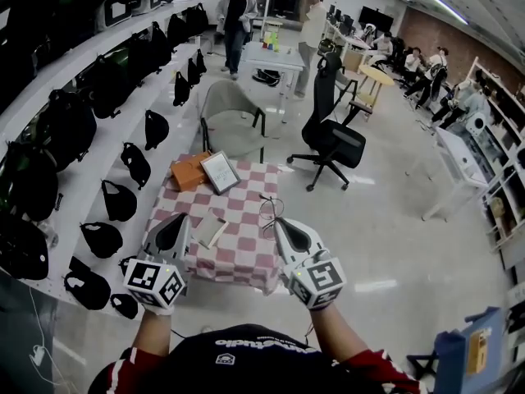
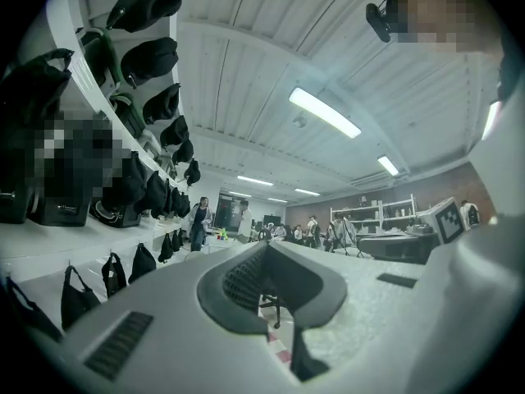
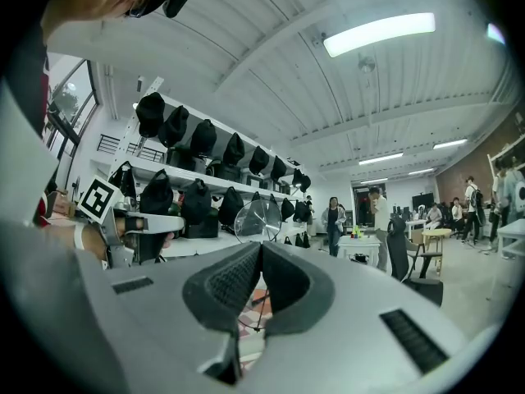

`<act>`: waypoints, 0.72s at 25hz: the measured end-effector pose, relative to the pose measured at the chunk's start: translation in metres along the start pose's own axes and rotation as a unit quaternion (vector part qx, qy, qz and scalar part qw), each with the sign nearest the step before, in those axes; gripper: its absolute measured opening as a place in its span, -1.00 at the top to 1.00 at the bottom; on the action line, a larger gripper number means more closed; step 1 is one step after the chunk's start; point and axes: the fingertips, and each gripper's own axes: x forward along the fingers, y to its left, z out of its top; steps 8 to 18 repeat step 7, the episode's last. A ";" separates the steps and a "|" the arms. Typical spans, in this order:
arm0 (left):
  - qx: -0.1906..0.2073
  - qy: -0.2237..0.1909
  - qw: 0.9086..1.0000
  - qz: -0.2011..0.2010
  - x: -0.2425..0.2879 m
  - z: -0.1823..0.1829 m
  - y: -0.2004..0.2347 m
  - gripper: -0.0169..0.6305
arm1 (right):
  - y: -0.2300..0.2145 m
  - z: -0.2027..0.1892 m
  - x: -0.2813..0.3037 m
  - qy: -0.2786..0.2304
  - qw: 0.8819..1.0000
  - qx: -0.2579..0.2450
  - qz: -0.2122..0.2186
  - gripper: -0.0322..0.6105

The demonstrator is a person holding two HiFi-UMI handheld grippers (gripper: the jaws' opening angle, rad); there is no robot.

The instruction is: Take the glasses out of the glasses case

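Glasses (image 3: 258, 218) sit up over table (image 1: 246, 253), thin wire frame nipped in clenched right gripper (image 3: 261, 249) just below a lens. Light, bendy, fragile: grip frame/bridge w/ soft squeeze, not the lens. Left gripper (image 2: 267, 249) closed, empty. Case (image 1: 209, 229), prob. the pale flat item, lies on table.

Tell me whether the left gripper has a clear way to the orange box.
Probably yes: the left gripper, jaws shut and empty, hovers over the tablecloth's near left, with only bare cloth between it and the orange box.
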 end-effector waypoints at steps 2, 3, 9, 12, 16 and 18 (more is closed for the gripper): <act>0.000 -0.001 1.000 0.000 0.000 0.001 0.000 0.93 | 0.000 0.001 0.000 -0.001 1.000 0.000 0.000 0.87; 0.000 -0.002 1.000 -0.001 0.000 0.001 0.000 0.93 | 0.000 0.002 0.001 0.000 1.000 -0.001 0.000 0.87; -0.002 -0.005 1.000 -0.001 0.001 0.003 0.005 0.93 | 0.002 0.003 0.006 -0.001 1.000 -0.001 0.001 0.87; -0.002 -0.005 1.000 -0.001 0.001 0.003 0.005 0.93 | 0.002 0.003 0.006 -0.001 1.000 -0.001 0.001 0.87; -0.002 -0.005 1.000 -0.001 0.001 0.003 0.005 0.93 | 0.002 0.003 0.006 -0.001 1.000 -0.001 0.001 0.87; -0.002 -0.005 1.000 -0.001 0.001 0.003 0.005 0.93 | 0.002 0.003 0.006 -0.001 1.000 -0.001 0.001 0.87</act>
